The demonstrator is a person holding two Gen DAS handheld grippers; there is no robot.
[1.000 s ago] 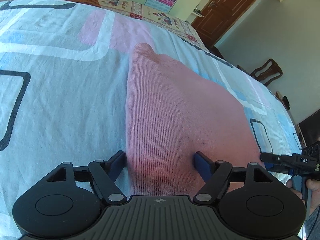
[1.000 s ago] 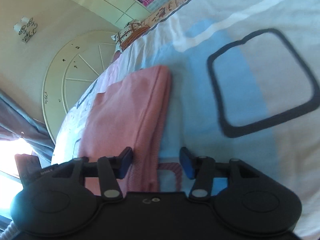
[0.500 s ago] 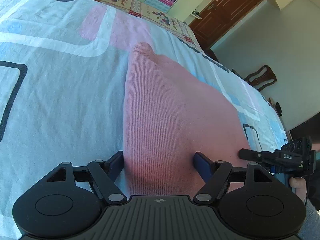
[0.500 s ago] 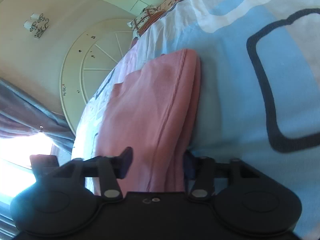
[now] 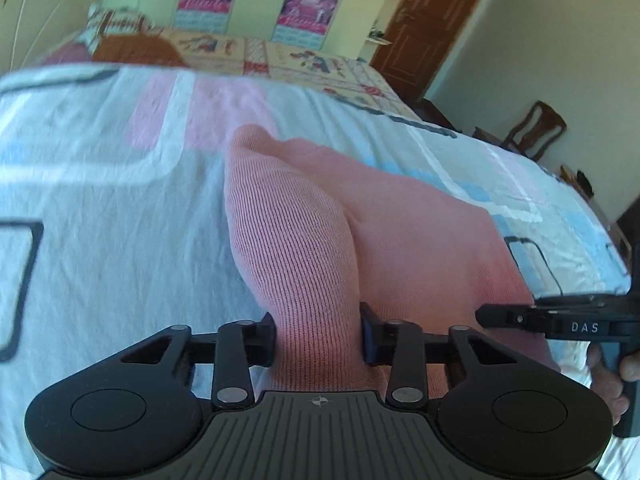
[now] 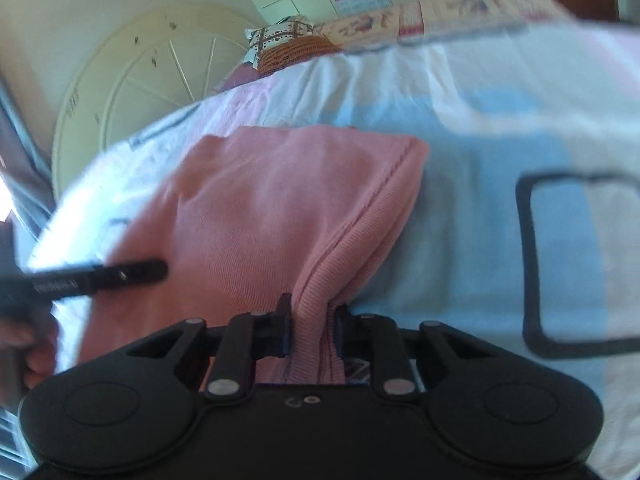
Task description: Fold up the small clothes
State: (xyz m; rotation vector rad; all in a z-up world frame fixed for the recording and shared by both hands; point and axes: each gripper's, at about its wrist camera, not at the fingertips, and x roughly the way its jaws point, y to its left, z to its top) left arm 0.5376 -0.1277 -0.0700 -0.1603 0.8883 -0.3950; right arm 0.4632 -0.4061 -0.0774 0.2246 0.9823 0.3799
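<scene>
A pink knitted garment (image 5: 360,220) lies on a bed with a white, pink and blue sheet (image 5: 100,220). My left gripper (image 5: 318,332) is shut on its near edge, and the cloth bunches up into a raised fold between the fingers. My right gripper (image 6: 310,328) is shut on the garment's (image 6: 260,208) ribbed hem at the other near corner, lifting it off the sheet (image 6: 472,220). Each gripper shows in the other's view: the right one (image 5: 560,320) at right, the left one (image 6: 92,278) at left.
A patterned pillow (image 5: 132,46) and quilt lie at the head of the bed. A round cream headboard (image 6: 132,92) stands behind. A brown door (image 5: 432,20) and a wooden chair (image 5: 536,128) are beyond the bed's far side.
Both grippers have closed on the garment's near edge and lifted it. The cloth now bunches up between the fingers, and both views have tilted upward.
</scene>
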